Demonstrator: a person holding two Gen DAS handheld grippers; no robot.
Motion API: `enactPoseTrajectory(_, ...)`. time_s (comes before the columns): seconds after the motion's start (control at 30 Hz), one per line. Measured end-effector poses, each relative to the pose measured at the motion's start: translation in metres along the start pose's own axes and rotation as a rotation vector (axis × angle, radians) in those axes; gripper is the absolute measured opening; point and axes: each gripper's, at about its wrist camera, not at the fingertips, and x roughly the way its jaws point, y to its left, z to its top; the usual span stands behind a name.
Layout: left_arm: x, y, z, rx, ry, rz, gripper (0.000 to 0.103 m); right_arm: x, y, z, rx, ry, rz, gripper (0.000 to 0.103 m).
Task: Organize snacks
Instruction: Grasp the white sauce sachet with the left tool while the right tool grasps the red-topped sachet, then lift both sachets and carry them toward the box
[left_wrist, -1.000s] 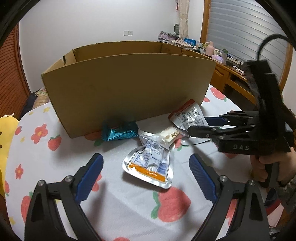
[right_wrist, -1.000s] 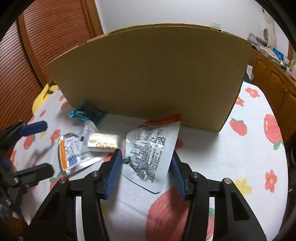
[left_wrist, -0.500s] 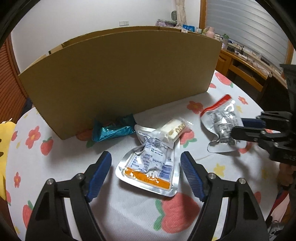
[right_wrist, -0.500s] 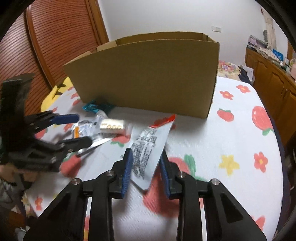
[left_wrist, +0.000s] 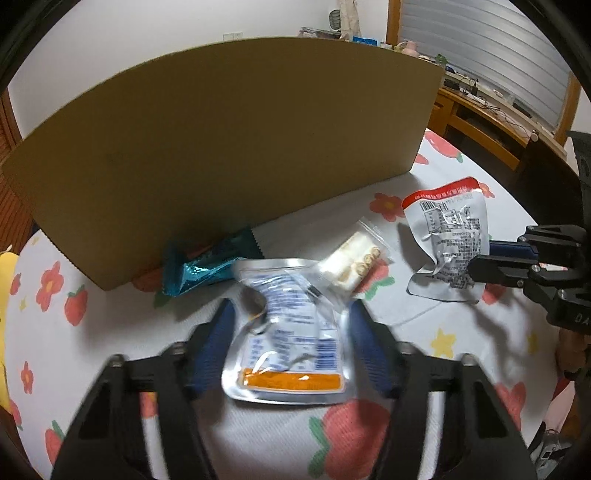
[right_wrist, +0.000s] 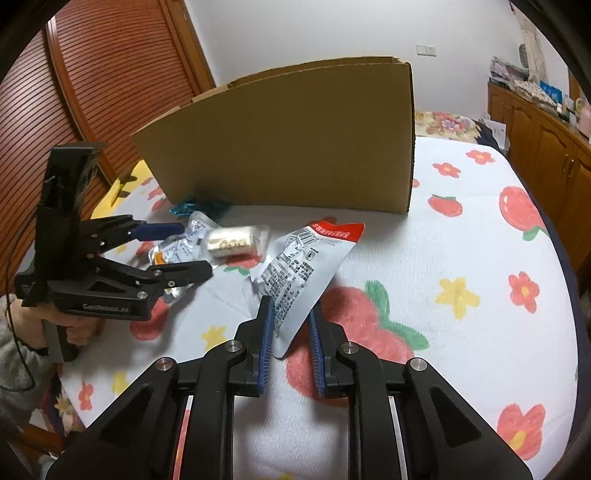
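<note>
A silver pouch with an orange band (left_wrist: 291, 332) lies on the strawberry cloth between the fingers of my left gripper (left_wrist: 290, 310). Its jaws are closing and the pads stand at the pouch's edges. My right gripper (right_wrist: 291, 310) pinches the lower end of a silver pouch with a red top (right_wrist: 303, 266), its jaws still closing. That pouch stands up off the cloth. In the left wrist view the red-topped pouch (left_wrist: 447, 236) hangs from the right gripper (left_wrist: 484, 256). A teal wrapper (left_wrist: 207, 269) and a small clear pack of white biscuits (left_wrist: 354, 262) lie by the cardboard box (left_wrist: 236, 147).
The tall box (right_wrist: 295, 147) walls off the back of the table. The table's rounded edge (right_wrist: 569, 295) curves along the right, with wooden cabinets (right_wrist: 546, 133) beyond. A person's hand (right_wrist: 74, 332) holds the left gripper (right_wrist: 194, 249) at the left edge.
The right gripper has closed on the red-topped pouch and drawn it right, away from the other snacks, lifting it. The left gripper has moved in around the orange-banded pouch with its jaws narrowing.
</note>
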Motion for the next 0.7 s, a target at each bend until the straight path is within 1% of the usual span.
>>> enactPoseTrajectory(0.1,-0.007,0.003,-0.003,-0.011,-0.01,0.001,0.044,-0.002,0.001,0.001,-0.007,-0.008,0.006,0.014)
enactPoseTrajectory(0.13,-0.011,0.004,-0.005,-0.009,-0.014,0.002,0.037,-0.003,0.002,0.001,-0.008,-0.011,0.008,0.013)
enactPoseTrajectory(0.17,-0.013,0.004,-0.007,-0.006,-0.014,-0.004,0.036,-0.003,0.002,0.001,-0.008,-0.014,0.01,0.013)
enactPoseTrajectory(0.23,-0.017,0.006,-0.014,-0.001,-0.006,-0.016,0.036,-0.004,0.003,0.002,-0.011,-0.016,0.007,0.013)
enactPoseTrajectory(0.4,-0.026,0.003,-0.024,0.014,-0.019,-0.014,0.035,-0.006,0.004,0.003,-0.014,-0.024,0.012,0.011)
enactPoseTrajectory(0.57,-0.036,-0.001,-0.037,-0.014,-0.036,-0.038,0.034,-0.01,0.012,0.004,-0.034,-0.034,0.03,0.003)
enactPoseTrajectory(0.7,-0.042,-0.007,-0.048,-0.022,-0.053,-0.035,0.034,-0.01,0.018,0.004,-0.055,-0.034,0.035,0.002)
